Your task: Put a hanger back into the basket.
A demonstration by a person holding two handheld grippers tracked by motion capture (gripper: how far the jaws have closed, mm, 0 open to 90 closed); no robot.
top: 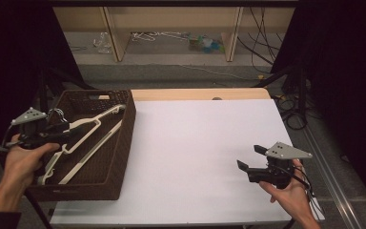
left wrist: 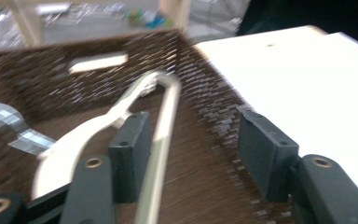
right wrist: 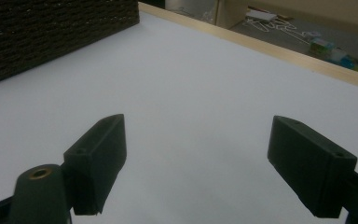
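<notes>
Two hangers [top: 83, 143] in basket [top: 124, 157]

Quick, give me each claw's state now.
Left claw: open, over the white hanger in the basket, gripping nothing.
Right claw: open, empty.

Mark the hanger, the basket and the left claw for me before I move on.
hanger [top: 93, 125], high view: on its pale upper arm inside the basket.
basket [top: 129, 114], high view: on its dark woven right wall.
left claw [left wrist: 193, 156], left gripper view: midway between its two black pads, which stand apart.
</notes>
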